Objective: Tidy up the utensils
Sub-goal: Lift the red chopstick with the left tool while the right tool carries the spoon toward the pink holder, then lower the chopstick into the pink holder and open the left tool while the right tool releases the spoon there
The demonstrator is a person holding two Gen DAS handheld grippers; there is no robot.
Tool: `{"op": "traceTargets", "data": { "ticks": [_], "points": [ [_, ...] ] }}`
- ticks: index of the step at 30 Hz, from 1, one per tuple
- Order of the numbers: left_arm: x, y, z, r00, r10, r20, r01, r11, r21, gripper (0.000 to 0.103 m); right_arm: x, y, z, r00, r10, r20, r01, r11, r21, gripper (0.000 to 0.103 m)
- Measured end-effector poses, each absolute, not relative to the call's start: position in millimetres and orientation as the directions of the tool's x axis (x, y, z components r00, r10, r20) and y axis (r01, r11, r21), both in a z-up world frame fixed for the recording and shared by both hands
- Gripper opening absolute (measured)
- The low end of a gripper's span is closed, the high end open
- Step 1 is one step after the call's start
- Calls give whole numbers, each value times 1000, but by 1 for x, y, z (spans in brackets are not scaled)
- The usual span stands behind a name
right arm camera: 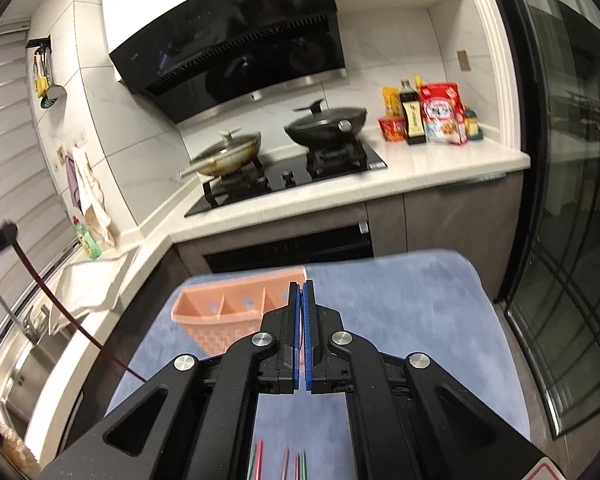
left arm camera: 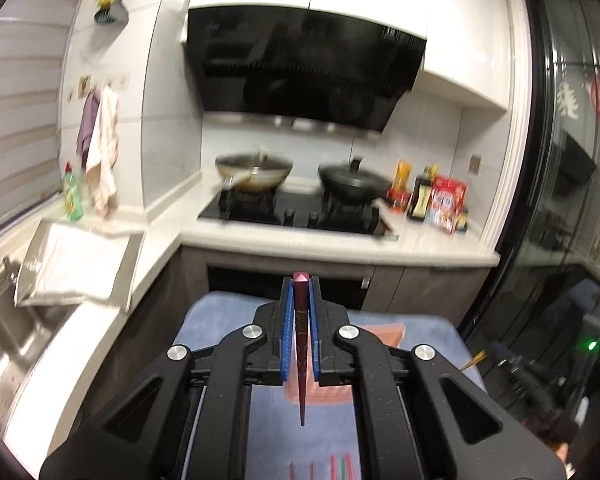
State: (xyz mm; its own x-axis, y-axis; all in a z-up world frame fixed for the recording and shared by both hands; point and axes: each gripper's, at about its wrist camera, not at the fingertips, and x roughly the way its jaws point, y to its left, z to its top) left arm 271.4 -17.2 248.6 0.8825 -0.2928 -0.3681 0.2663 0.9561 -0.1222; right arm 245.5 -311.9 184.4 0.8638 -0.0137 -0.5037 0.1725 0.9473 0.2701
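Clenching the jaws of the left gripper [left arm camera: 301, 285] on a dark red chopstick [left arm camera: 301, 360], pinching it at the thick end and leaving the thin tip hanging free toward 6 o'clock, probably for dropping it point-first into a slot. Holding it high above the blue mat [right arm camera: 400, 300], clear of everything on the mat. Pressing the jaws of the right gripper [right arm camera: 301, 286] fully together; showing only a thin dark line between the pads, so not possible to tell if anything is pinched there. Aiming, it seems, for the pink basket [right arm camera: 220, 312], standing on the mat at 10 o'clock from the right fingertips, with its open compartments facing up and ready for sorting. Leaving more chopsticks [right arm camera: 284, 464], red and green, lying on the mat at 6 o'clock, not yet collected.
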Motion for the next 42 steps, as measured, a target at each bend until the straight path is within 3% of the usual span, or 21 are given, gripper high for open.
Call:
{"op": "traceTargets", "data": {
  "ticks": [9,22,28,30,32,38,42],
  "points": [
    [324,-55,272,912,-287,-294,270,958,-97,7,315,-310,185,865,0,-502,153,952,265,2],
    [375,-67,212,875,-273,-399,250,962,-110,7,358,-311,136,811,-3,-585,177,954,240,2],
    [380,-63,197,861,-264,-435,237,964,-116,9,362,-302,134,815,0,-580,155,964,218,9],
    [378,-60,195,863,-253,-437,228,967,-111,17,359,-302,138,820,-1,-572,153,964,218,14],
    [375,-57,195,866,-244,-437,218,970,-110,39,354,-302,144,828,-7,-560,156,963,220,21],
    [361,-44,198,872,-224,-435,197,974,-108,55,333,-300,162,851,-25,-525,157,966,207,32],
    [347,-36,199,875,-210,-437,188,978,-94,59,314,-299,170,854,-25,-519,155,965,210,38]
  ]
}}
